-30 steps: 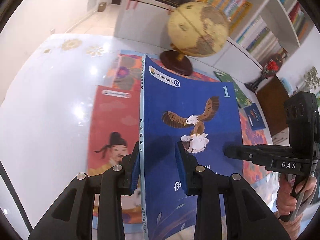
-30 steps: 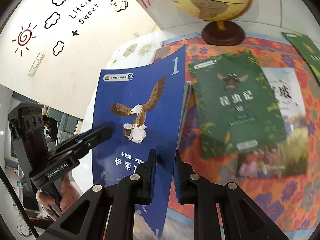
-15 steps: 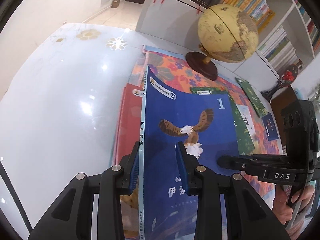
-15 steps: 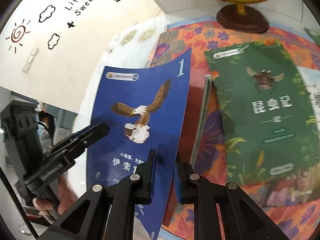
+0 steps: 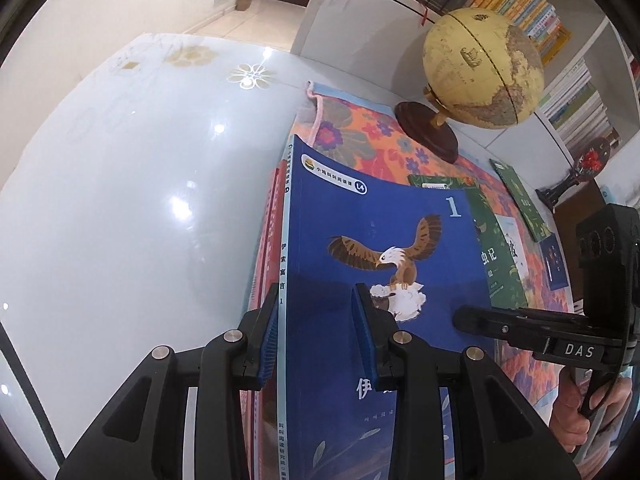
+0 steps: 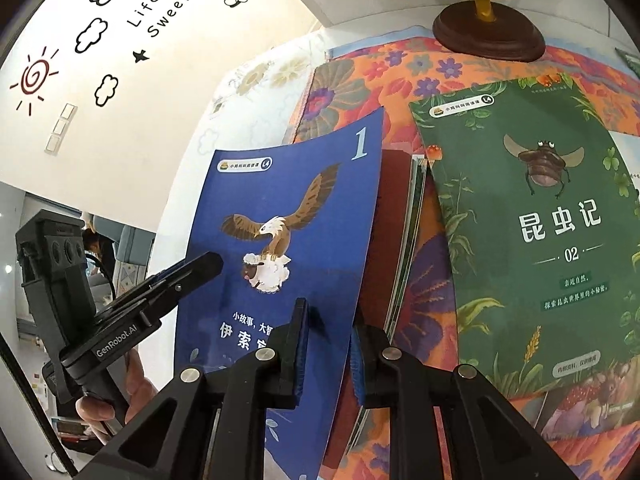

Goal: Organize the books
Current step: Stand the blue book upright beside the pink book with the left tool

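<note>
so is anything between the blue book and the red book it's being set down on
Nothing visible. The blue book, held at both edges by the left gripper and right gripper, hangs right over the red book; the green book lies off to the side.

White decal wall, bookshelves, tiled floor

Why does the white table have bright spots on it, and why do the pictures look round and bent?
Left wrist view: the glossy white table mirrors ceiling lights as bright glare spots, and the fisheye lens bows the bookshelf edges and darkens the corners. Right wrist view: the same lens curves the blue eagle-cover book and the wall; the green beetle-cover book stays sharp, its title readable.
</note>
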### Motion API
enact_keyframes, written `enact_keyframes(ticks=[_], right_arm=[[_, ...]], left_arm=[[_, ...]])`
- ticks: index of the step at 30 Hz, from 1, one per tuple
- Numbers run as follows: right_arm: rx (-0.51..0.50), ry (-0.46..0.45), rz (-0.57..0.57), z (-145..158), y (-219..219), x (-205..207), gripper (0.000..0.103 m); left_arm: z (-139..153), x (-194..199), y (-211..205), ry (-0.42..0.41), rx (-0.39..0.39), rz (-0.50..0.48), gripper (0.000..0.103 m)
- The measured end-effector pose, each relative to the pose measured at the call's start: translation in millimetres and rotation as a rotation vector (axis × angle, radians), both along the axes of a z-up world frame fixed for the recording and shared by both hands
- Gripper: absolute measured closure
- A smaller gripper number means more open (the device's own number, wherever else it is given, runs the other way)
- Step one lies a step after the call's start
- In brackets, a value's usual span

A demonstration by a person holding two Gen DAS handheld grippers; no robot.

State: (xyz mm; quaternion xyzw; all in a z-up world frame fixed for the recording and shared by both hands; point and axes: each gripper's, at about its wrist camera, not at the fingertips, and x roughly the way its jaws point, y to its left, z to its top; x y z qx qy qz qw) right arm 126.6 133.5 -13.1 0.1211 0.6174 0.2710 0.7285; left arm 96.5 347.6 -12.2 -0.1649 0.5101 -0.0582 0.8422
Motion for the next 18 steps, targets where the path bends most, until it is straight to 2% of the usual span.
enact_keyframes(ticks=[12, 18], right_arm=[[-0.021, 0.004, -0.007, -1.2, -1.6, 0.3, 0.084], [-0.031, -0.009, -0.019, 1.0, 1.3, -2.4, 0.082]], left_arm=[[0.1, 0.6, 0.8, -0.006, -0.003, -0.007, 0.073], [1.9, -0.2, 6.1, -0.021, 0.049, 0.033, 0.072]])
